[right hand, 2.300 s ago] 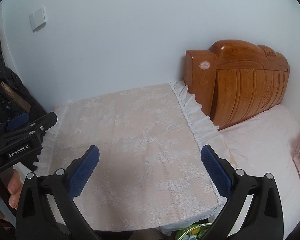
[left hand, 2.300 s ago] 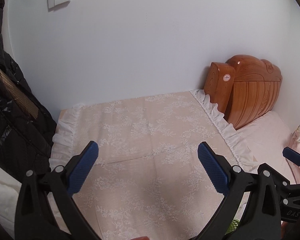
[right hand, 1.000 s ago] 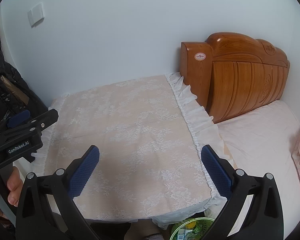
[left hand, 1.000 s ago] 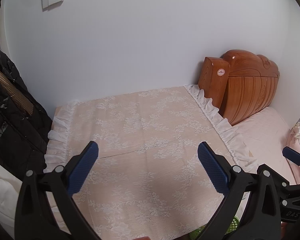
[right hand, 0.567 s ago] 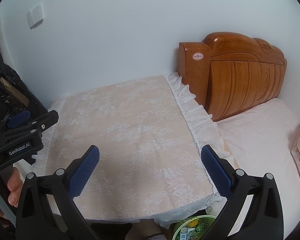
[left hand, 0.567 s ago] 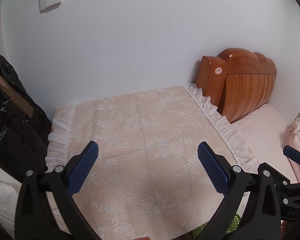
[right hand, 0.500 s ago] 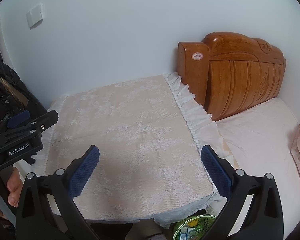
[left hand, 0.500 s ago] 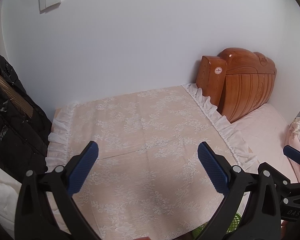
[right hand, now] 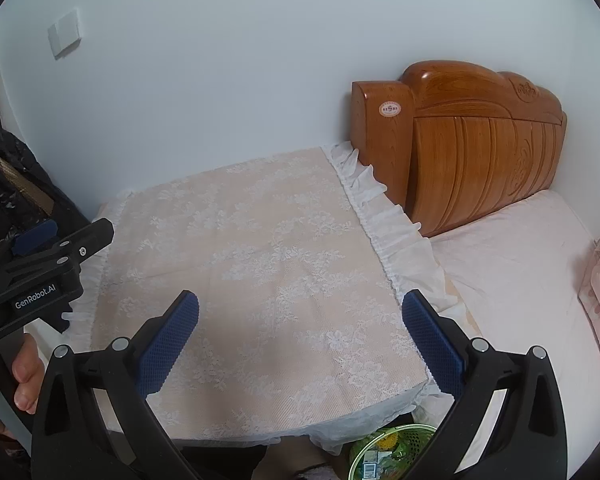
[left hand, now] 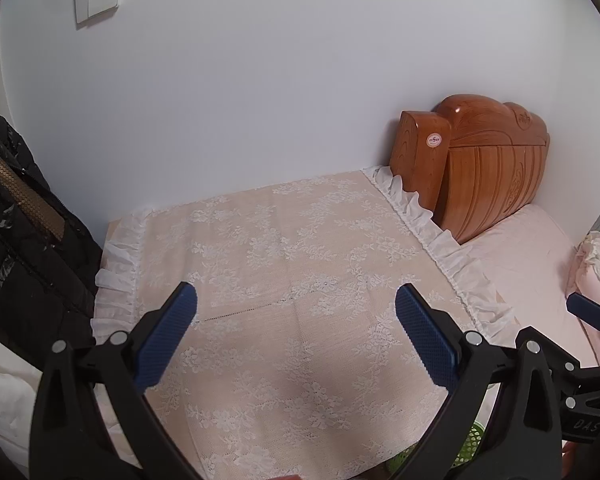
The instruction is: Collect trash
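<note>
The left gripper point(left hand: 296, 328) hangs with its blue pads wide apart and nothing between them, and the right gripper point(right hand: 300, 334) stands just as wide and just as bare; both hover above a small table under a lace cloth point(right hand: 256, 264) with a white frill. No scrap of trash shows on that cloth in either view. Just below the table's near right corner stands a green basket point(right hand: 392, 454), its rim peeping out under the right claw, with wrappers and bits of packaging point(right hand: 374, 464) lying inside it; the left view catches only a sliver of its green wall point(left hand: 474, 438). Beside the table stand a carved wooden headboard point(right hand: 472, 148) and a pale pink bed point(right hand: 520, 272), a dark jacket point(left hand: 16, 240) hangs at the left. This fits either a table cleared into the basket or a search for more litter, and I judge the frames cannot settle which
</note>
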A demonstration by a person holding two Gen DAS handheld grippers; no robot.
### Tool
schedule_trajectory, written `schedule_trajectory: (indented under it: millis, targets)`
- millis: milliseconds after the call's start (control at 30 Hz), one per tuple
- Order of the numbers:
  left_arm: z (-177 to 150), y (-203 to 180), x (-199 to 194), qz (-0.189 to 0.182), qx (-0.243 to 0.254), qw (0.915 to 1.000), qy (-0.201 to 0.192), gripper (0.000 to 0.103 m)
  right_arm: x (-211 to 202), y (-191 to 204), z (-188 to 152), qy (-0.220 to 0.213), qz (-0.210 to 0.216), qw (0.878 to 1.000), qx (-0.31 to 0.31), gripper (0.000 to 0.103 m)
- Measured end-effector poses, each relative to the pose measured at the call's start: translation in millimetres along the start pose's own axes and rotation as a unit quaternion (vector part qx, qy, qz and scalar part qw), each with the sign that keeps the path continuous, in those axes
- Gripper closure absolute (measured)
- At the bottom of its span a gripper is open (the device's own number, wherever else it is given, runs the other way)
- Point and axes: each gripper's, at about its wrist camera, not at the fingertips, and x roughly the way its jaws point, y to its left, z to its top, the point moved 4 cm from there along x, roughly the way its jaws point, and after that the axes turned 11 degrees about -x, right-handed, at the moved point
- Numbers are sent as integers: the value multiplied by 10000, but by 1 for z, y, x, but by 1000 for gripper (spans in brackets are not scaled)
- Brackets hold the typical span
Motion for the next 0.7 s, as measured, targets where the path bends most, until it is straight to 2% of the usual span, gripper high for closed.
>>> schedule_trajectory:
  millis: [700]
  targets:
    - [1, -6, 9, -152, 32, 9998, 120, 8, 4, -2, -5, 67, -26, 10000, 65, 2]
